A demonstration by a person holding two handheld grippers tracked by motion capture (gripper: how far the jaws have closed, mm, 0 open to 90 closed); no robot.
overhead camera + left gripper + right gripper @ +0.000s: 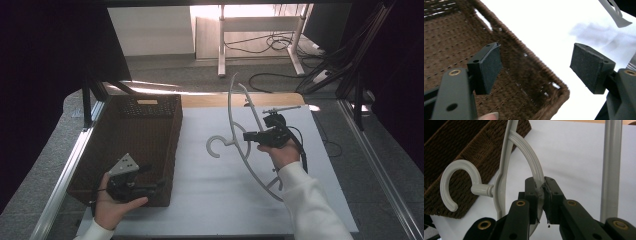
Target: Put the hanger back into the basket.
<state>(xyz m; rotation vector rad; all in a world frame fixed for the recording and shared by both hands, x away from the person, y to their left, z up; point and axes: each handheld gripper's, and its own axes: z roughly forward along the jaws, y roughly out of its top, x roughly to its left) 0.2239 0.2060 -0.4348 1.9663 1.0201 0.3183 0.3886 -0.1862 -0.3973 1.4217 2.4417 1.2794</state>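
A: What's the left gripper [131, 186] doing?
B: Jaws wide apart, nothing in them, over the brown basket [150, 131] at the table's left edge.
A: And the right gripper [254, 136]?
B: Clamped on the white hanger [239, 131] (held up mid-table, hook toward the basket).

No readable text, label, brand, number or sign on anything in view.

On the bench [215, 200], covered with a white sheet, a brown woven basket [150, 130] sits at the left. The left gripper [161, 184] is held over the basket's near right corner, fingers spread apart. The right gripper [246, 136] is clamped on a pale plastic hanger [235, 107], holding it upright off the sheet, hook pointing toward the basket.
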